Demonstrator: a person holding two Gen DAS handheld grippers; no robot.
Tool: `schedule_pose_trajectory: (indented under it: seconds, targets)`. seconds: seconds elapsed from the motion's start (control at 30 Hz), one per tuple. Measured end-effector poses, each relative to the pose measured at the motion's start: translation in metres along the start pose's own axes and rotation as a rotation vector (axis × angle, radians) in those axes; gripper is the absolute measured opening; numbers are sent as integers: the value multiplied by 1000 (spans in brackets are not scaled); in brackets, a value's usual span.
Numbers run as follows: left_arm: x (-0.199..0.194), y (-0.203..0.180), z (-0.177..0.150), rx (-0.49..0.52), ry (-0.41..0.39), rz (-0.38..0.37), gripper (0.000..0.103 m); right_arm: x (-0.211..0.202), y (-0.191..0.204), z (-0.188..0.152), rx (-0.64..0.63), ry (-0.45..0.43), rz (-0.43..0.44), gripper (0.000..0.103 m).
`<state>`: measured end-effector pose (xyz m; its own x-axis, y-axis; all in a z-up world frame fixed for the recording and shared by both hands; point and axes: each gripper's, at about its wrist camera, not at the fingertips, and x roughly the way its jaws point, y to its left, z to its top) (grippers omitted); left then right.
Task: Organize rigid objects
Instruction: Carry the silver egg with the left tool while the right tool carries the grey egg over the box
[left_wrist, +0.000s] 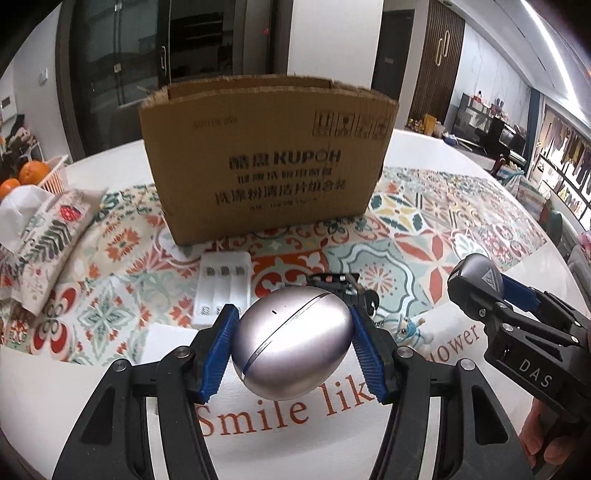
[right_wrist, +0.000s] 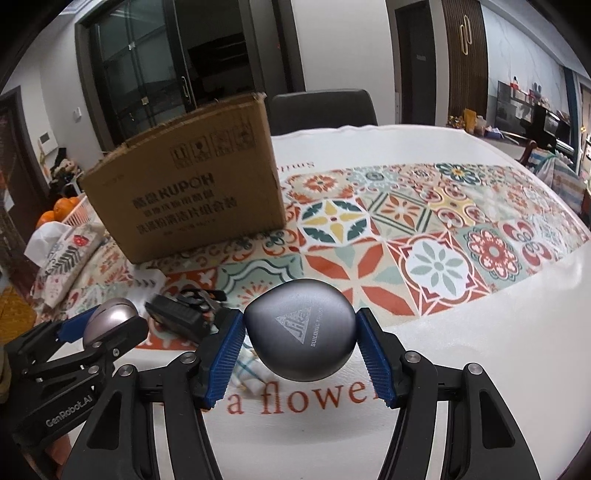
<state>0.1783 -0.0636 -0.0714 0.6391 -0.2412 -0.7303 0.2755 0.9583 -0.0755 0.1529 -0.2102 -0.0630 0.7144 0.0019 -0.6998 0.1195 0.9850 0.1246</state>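
My left gripper (left_wrist: 291, 314) is shut on a silver egg-shaped case (left_wrist: 291, 343) and holds it above the tablecloth. My right gripper (right_wrist: 301, 321) is shut on a dark grey rounded case (right_wrist: 301, 339) with a triangle logo, also off the table. Each view shows the other one: the right gripper (left_wrist: 476, 286) with its grey case (left_wrist: 480, 271) at the right, the left gripper (right_wrist: 107, 325) with the silver case (right_wrist: 110, 315) at the left. An open cardboard box (left_wrist: 266, 162) stands behind them. A white battery charger (left_wrist: 221, 291) lies in front of it.
A black adapter with keys (right_wrist: 177, 317) and a small figurine (left_wrist: 406, 328) lie on the patterned tablecloth (right_wrist: 436, 236). At the left are a floral tissue pack (left_wrist: 48, 236) and a basket of oranges (left_wrist: 33, 173). A dark chair (right_wrist: 321, 107) stands behind the table.
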Motion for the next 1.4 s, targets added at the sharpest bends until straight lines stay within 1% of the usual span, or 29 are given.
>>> schedule_pose_trajectory:
  seconds: [0.37, 0.7, 0.97, 1.27, 1.4]
  targets:
    - [-28, 11, 21, -12, -90, 15, 60, -22, 22, 21, -40, -75, 36, 62]
    - [-47, 21, 45, -9, -163, 32, 60, -33, 36, 44, -55, -146, 62, 62]
    - [-57, 30, 66, -12, -203, 32, 60, -39, 45, 68, -63, -201, 86, 62]
    - [-67, 37, 90, 1, -246, 58, 60, -39, 56, 91, -66, -229, 118, 62]
    - [-68, 41, 99, -3, -250, 60, 60, -36, 61, 103, -68, -230, 131, 62]
